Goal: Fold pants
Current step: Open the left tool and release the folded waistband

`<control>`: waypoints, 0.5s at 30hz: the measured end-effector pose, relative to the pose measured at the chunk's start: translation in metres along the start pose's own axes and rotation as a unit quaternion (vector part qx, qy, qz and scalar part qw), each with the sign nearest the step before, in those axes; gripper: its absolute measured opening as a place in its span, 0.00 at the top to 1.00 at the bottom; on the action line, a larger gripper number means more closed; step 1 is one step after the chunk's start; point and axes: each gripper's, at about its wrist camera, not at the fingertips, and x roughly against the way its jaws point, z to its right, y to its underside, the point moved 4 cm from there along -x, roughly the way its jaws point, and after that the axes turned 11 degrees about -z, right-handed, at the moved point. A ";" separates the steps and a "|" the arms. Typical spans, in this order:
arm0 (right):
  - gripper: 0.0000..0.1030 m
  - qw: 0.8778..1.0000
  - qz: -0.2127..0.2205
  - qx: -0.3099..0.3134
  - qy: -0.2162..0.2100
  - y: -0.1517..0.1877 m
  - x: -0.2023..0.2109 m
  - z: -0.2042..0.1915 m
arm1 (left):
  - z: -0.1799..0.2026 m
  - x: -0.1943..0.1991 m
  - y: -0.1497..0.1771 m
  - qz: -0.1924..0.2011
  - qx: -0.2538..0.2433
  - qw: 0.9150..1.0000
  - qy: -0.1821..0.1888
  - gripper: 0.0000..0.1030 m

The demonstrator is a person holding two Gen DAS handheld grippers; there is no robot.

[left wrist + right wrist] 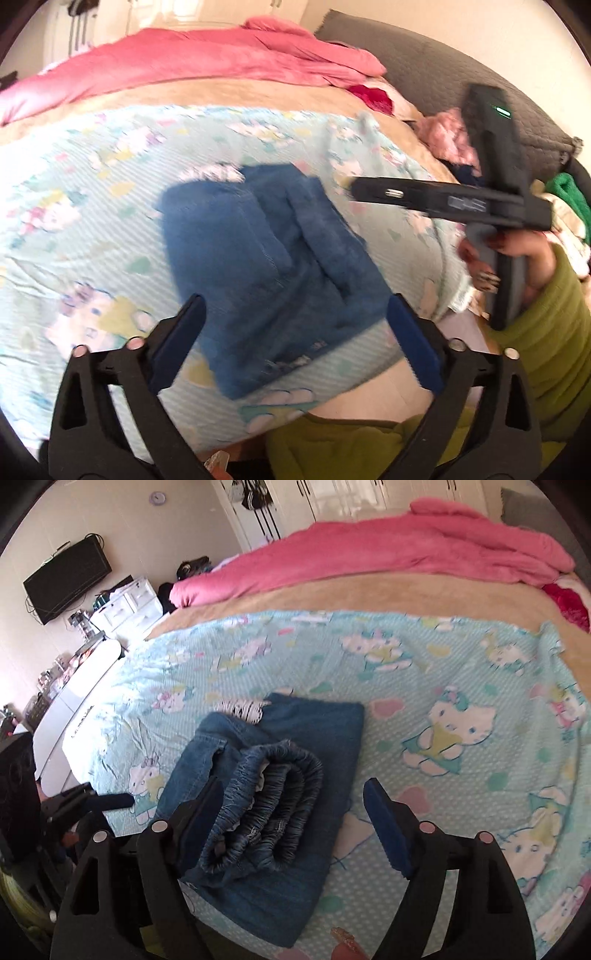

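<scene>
Both of my grippers, left gripper and right gripper, gape wide and hold nothing. Pants lie folded on the bed sheet; I judge folding done, only tidying left.

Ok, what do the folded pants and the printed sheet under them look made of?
The folded pants look like blue denim: matte, faded weave, a gathered elastic waistband and frayed pale threads at one edge. The printed sheet seems thin woven cotton or a blend, matte, finely dotted and lightly wrinkled with a cartoon cat print; the exact fibre cannot be told.
</scene>
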 end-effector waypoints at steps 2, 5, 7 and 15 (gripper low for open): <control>0.22 1.000 0.017 0.006 0.014 0.002 0.012 -0.002 | -0.007 0.003 -0.005 0.004 0.008 1.000 -0.011 0.09; 0.22 0.999 0.041 0.017 0.030 0.007 0.028 -0.004 | -0.016 0.003 -0.012 0.003 0.018 1.000 -0.024 0.09; 0.22 0.997 0.057 0.024 0.041 0.011 0.038 -0.007 | -0.019 -0.001 -0.015 -0.002 0.020 0.999 -0.033 0.09; 0.08 0.992 0.075 0.014 0.103 0.032 0.048 -0.006 | -0.033 -0.016 -0.026 -0.019 0.043 0.998 -0.051 0.09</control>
